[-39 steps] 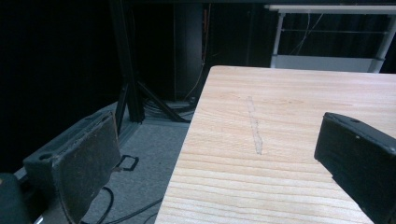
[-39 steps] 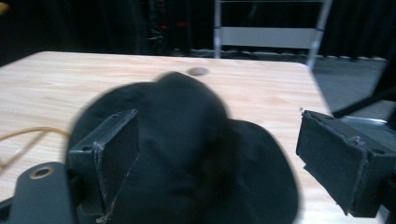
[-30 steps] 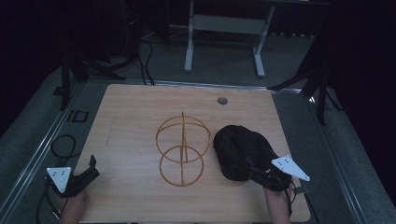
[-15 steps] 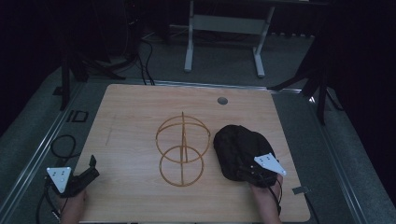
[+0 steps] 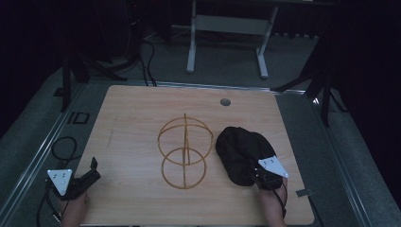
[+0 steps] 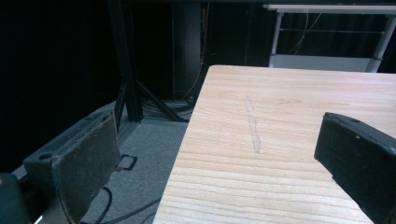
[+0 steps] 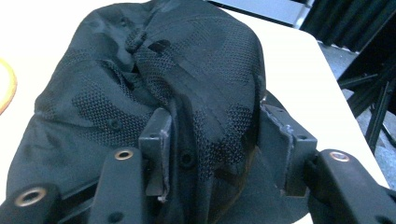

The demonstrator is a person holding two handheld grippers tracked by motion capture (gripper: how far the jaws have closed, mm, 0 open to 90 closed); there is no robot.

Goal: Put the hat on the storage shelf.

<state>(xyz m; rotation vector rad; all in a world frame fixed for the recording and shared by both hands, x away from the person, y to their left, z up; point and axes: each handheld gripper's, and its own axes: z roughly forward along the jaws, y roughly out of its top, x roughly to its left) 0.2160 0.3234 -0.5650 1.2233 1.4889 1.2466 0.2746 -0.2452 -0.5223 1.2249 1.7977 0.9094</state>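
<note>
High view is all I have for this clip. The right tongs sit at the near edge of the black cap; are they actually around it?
Observer: Yes. In the right gripper view the right tongs straddle a fold of the black cap, jaws not closed.
Operator: What is the cap made of?
Observer: Perforated mesh panels with small eyelets.
Operator: And the left tongs?
Observer: The left tongs are open wide with nothing between them, one jaw over the wooden table and the other past its edge.
</note>
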